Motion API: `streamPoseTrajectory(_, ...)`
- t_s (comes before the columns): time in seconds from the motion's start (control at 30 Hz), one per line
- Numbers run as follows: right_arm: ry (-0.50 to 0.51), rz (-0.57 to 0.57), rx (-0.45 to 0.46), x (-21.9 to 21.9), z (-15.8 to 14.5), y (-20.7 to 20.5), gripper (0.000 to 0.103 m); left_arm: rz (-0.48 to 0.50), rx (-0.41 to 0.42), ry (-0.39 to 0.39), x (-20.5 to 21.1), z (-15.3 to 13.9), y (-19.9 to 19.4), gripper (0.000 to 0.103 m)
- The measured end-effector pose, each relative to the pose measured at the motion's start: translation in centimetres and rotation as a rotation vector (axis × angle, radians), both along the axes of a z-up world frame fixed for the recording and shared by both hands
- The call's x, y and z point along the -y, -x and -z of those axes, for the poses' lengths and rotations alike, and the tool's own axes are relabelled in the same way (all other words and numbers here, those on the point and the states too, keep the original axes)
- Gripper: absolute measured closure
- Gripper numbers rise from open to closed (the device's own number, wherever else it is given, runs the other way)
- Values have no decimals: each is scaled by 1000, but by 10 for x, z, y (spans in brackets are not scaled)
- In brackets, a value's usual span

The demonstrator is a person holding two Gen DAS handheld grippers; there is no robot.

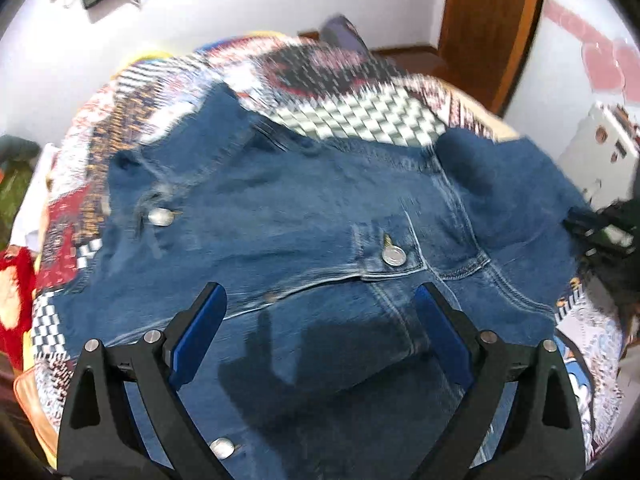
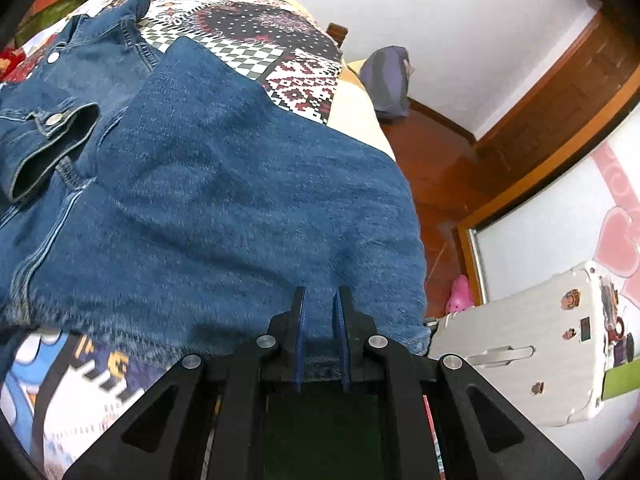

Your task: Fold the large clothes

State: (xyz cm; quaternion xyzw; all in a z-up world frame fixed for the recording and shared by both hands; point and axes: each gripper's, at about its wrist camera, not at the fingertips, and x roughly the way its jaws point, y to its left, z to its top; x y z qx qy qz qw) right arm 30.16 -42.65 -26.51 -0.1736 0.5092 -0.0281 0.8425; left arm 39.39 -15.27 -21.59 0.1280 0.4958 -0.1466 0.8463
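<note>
The denim jacket lies spread over a bed whose patchwork cover shows checkerboard squares and busy red, black and white prints. The denim is a thick mid-blue weave with pale double stitching along its seams and round metal snap buttons on the chest flap and placket. My left gripper hangs above the front of the jacket with its blue-padded black fingers spread wide, nothing between them. My right gripper has its pads drawn close and pinches the jacket's frayed hem edge, the fuzzy blue cloth bunched between the thin blue pads. From that side a sleeve cuff lies folded across the body, its opening a dark oval. Beyond the bed stand a polished wooden floor and a white sticker-covered suitcase.
</note>
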Motion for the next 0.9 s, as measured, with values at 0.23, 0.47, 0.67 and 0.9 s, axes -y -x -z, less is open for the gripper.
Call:
streamPoseTrajectory(0.23,-185,25,-28,41,-21,13,95,28,-112,-7,27,45,-15,1)
streamPoseTrajectory(0.47,-237,146,-39,72,-33,38,95,165,-4,-93,65,21,8,1)
streamPoseTrajectory(0.67,-489,350,-32,118,-38,79,95,346,42,6,131,-16,33,1)
streamPoseTrajectory(0.9,-715,432,19,132,-48,111,95,539,-29,-18,225,8,51,2)
